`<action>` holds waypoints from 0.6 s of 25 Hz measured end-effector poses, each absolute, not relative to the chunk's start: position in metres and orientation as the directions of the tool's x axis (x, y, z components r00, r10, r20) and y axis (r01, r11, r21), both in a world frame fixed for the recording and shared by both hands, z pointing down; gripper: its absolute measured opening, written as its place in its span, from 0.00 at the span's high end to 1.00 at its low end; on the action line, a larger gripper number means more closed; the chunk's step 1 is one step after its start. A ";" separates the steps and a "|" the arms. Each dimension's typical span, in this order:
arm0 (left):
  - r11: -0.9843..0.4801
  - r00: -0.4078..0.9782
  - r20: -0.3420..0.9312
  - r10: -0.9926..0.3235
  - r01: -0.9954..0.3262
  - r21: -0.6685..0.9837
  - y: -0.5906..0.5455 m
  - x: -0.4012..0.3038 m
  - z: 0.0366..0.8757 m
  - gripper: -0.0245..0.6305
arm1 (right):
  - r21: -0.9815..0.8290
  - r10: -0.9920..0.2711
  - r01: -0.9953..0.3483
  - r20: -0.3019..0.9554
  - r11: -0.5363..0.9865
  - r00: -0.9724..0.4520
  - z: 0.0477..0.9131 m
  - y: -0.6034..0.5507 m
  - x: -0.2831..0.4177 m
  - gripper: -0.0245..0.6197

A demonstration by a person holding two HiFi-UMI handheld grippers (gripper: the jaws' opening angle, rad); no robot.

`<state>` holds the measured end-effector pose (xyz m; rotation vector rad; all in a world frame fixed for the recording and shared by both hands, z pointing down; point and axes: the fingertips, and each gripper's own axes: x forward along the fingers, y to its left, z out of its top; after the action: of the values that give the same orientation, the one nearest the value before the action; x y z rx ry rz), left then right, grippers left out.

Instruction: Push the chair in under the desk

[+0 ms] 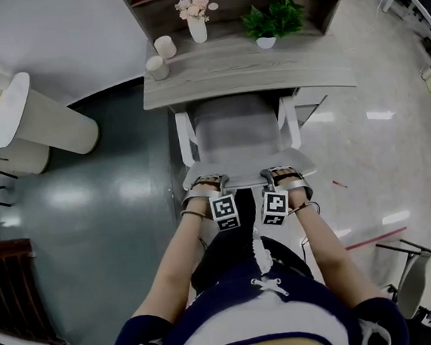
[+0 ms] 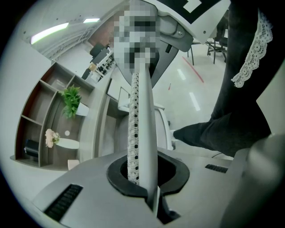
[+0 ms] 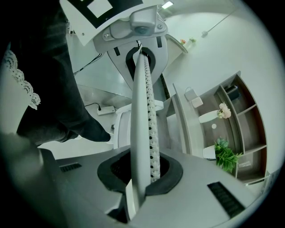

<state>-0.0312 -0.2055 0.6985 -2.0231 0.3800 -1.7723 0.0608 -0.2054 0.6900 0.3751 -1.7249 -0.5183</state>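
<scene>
Left gripper [image 1: 206,184] and right gripper [image 1: 282,174] both pinch the chair backrest [image 1: 245,169] along its top edge, equally near; its length runs across my jaws; desk [image 1: 247,70] lies straight ahead.

Cool, even light falls from overhead in the head view, moderately bright, with a bluish-grey cast. The glossy floor [image 1: 396,158] throws back white glare patches at 3 o'clock and a softer smear at 9 o'clock. Shadows are faint, and the darkest lies under the counter [image 1: 244,78]. The counter's front edge bows with the wide lens, and detail softens toward the corners.

Both gripper views sit in a round fisheye frame with black corners. In the left gripper view a ceiling lamp [image 2: 49,32] glows at 10 o'clock. In the right gripper view a second lamp [image 3: 168,5] burns at 12 o'clock. Straight lines curve strongly near the rims.
</scene>
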 end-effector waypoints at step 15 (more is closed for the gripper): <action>-0.874 0.147 0.871 -0.468 0.068 -0.481 -0.226 -0.030 0.698 0.95 | 0.517 -0.500 0.027 0.839 0.856 -0.214 0.689 -0.225 0.062 0.92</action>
<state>-0.0298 -0.2256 0.6976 -2.0236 0.3822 -1.7749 0.0616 -0.2249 0.6894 0.3656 -1.7300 -0.5016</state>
